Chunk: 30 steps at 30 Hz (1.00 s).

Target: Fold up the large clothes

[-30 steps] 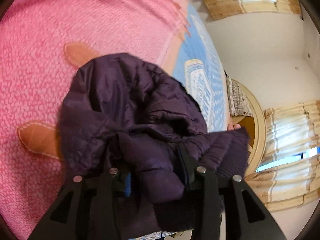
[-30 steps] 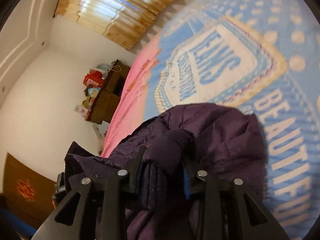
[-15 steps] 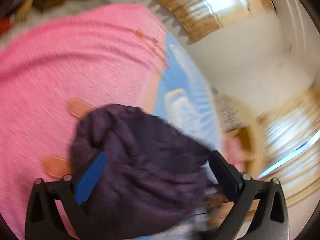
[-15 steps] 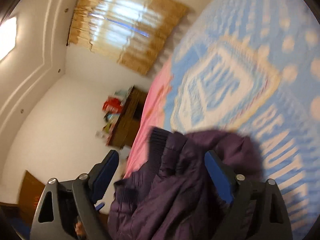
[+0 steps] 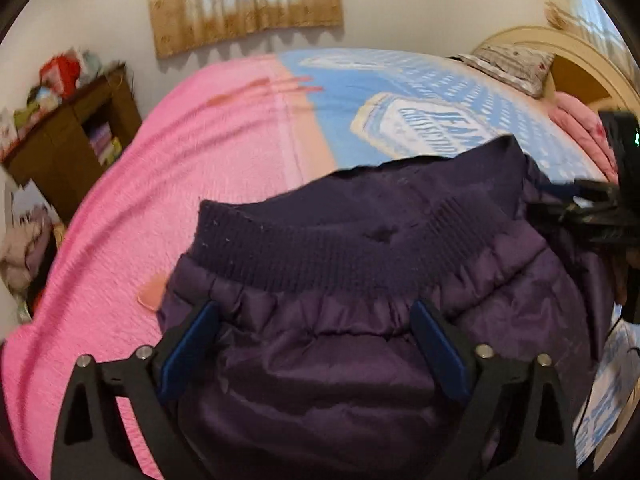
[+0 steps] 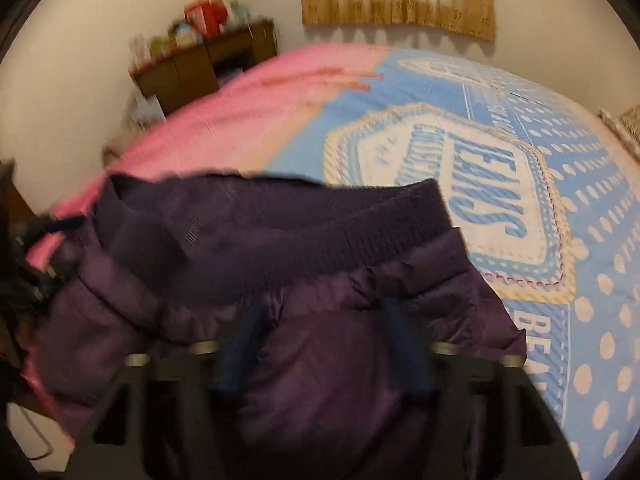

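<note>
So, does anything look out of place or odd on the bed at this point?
Nothing damaged or spilled. The purple jacket sits bunched on the bed, not flat, with its ribbed hem rumpled. The closing left gripper and right gripper each straddle it.

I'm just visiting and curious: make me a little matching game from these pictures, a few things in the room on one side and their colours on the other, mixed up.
Things:
1. jacket
2. blanket
3. curtain
4. cabinet

Colours:
A. pink
B. dark brown
C. dark purple
D. tan and cream

Pairs: 1-C, 2-A, 3-D, 4-B
</note>
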Motion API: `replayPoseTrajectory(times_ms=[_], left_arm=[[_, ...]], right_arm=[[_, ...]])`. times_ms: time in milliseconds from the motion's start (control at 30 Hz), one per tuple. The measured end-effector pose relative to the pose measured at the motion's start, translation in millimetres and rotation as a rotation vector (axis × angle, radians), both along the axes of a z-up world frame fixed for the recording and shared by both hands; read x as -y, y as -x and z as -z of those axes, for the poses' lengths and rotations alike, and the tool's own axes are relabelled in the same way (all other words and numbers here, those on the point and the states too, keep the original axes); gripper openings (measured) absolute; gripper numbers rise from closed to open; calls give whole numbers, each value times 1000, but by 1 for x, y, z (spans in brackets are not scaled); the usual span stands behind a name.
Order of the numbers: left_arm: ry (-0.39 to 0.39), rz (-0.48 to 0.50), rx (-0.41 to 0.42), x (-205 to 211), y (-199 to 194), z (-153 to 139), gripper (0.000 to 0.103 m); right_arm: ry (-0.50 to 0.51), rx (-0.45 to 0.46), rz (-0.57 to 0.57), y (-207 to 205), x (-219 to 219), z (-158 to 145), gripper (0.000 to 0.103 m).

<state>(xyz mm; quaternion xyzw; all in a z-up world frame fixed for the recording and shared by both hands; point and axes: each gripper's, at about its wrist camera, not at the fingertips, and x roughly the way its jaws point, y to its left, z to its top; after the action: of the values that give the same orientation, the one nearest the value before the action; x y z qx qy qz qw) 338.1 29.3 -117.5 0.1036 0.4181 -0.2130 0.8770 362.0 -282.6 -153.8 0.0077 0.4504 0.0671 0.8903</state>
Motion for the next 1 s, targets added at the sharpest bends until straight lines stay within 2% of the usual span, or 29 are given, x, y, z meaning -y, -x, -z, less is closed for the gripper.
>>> replayPoseTrajectory(times_ms=[33,67,100,133,200,233,267,367,400,467,500,567,633,667,733,767,800,833,933,967,1000], left_arm=[[7,-8,-1,-3,-1,2,79],[18,-7,-1,-4,-1,4,60],[43,15,-8,-6,1,4,47],[44,20,13,-7,5,2,40],[13,15,89,2,12,-5,17],[-8,0,123,3,18,-11,13],[2,-7,140,3,22,-19,8],[37,-35,199,0,26,-40,5],[46,-46,229,-3,29,-50,0],[52,-65,314,-6,31,-67,0],[59,-60,328,-6,29,-73,0],[50,-77,322,-7,19,-74,0],[45,-71,244,-3,3,-64,0],[51,-77,177,-4,-4,-57,10],[10,-113,123,-3,-7,-43,55],[-18,-126,117,-3,-6,-38,93],[-30,-142,143,-5,-2,-35,102],[-20,-138,165,-7,2,-33,102],[-4,-103,116,-3,3,-21,100],[-11,-79,107,1,2,-15,86],[-46,-54,83,7,0,-6,58]], right_arm=[[12,5,-6,1,-1,2,36],[14,9,-10,3,0,1,32],[14,22,-14,7,0,0,26],[26,50,-15,11,-1,-4,23],[55,121,-8,23,-5,-16,21],[55,155,-1,27,-5,-23,20],[52,190,10,30,-4,-31,20],[68,277,32,40,-4,-54,20],[73,299,39,43,-4,-60,20],[64,335,56,43,-2,-69,20],[57,339,64,41,-2,-71,20],[48,346,84,37,-1,-73,20],[22,323,86,30,-2,-71,20],[16,318,89,29,-3,-68,20],[23,315,82,31,-4,-64,20],[22,313,78,32,-4,-62,20],[16,313,75,34,-2,-61,20],[9,313,74,35,-1,-59,20],[-2,299,76,35,1,-52,20],[-3,295,74,35,1,-49,20],[-4,291,73,35,0,-47,20]])
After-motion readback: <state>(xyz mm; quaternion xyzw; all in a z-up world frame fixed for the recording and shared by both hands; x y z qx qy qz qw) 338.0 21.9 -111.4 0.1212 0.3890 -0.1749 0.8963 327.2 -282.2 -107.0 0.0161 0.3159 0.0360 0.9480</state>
